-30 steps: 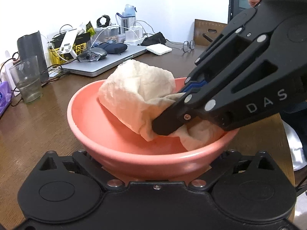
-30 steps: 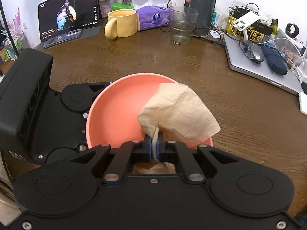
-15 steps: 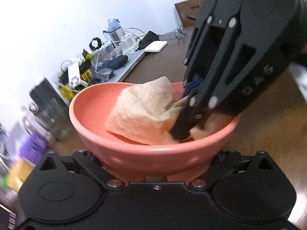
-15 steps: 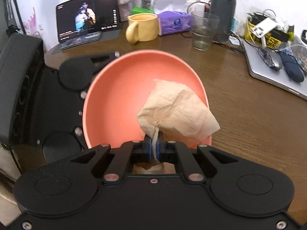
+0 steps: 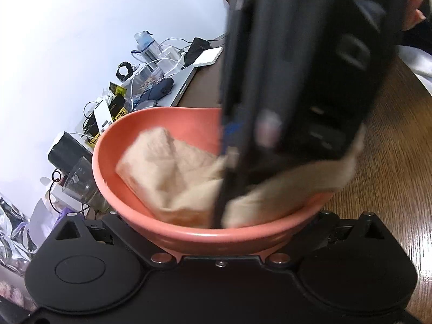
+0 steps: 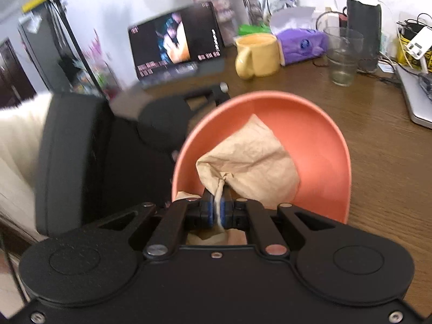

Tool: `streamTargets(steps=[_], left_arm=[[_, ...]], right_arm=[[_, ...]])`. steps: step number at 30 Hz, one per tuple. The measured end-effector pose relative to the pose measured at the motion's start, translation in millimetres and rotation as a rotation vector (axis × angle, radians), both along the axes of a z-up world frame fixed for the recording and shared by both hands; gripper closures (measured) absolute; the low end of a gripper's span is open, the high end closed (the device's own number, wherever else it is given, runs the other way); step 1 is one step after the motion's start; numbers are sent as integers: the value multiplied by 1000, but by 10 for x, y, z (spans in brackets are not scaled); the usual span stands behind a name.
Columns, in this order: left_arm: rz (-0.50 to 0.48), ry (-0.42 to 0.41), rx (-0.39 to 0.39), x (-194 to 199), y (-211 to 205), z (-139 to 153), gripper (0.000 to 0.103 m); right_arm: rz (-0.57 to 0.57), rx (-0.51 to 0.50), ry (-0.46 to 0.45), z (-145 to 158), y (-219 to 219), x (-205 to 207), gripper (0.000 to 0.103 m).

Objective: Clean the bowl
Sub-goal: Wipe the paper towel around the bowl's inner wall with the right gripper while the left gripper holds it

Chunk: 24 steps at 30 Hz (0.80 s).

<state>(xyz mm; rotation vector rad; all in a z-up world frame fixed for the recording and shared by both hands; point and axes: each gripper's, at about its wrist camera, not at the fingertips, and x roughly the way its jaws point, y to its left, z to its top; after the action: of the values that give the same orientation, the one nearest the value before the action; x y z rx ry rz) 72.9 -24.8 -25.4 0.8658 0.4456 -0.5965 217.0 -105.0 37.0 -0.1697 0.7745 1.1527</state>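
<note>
The salmon-pink bowl (image 5: 189, 124) is tilted up off the wooden table, its rim held in my left gripper (image 5: 220, 232), whose fingers reach round the bowl's near side. In the right wrist view the bowl (image 6: 310, 135) stands steeply on edge, with the left gripper's black body (image 6: 162, 124) to its left. A crumpled beige paper towel (image 6: 251, 159) lies against the bowl's inner wall. My right gripper (image 6: 217, 189) is shut on a pinched fold of it. In the left wrist view the right gripper (image 5: 220, 216) comes down into the bowl, blurred, over the towel (image 5: 167, 167).
At the back of the table (image 6: 391, 162) stand a yellow mug (image 6: 257, 55), a drinking glass (image 6: 343, 56), a purple tissue pack (image 6: 302, 44), a tablet (image 6: 175, 46) and a black cylinder (image 6: 363, 27). A laptop (image 6: 415, 100) with cables lies at the right.
The left gripper has rolled and tipped the bowl steeply on edge. The right gripper, still pinching the towel, has swung round and dragged it down the bowl's inner wall.
</note>
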Motion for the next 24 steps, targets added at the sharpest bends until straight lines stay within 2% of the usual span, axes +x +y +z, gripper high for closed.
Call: streamTargets(steps=[5, 10, 15, 22, 24], left_arm=[[-5, -6, 5, -21, -5, -12, 5], [-9, -9, 8, -29, -7, -22, 5], [-6, -14, 6, -170, -95, 11, 5], [-4, -12, 2, -212, -138, 37, 5], [0, -5, -3, -122, -103, 25, 5]], right_arm=[[-6, 74, -22, 61, -44, 30, 97], [-45, 95, -88, 130, -68, 9, 98], [-91, 75, -217, 215, -70, -45, 98], [-189, 39, -282, 246, -147, 23, 98], [-227, 20, -302, 242, -199, 43, 98]])
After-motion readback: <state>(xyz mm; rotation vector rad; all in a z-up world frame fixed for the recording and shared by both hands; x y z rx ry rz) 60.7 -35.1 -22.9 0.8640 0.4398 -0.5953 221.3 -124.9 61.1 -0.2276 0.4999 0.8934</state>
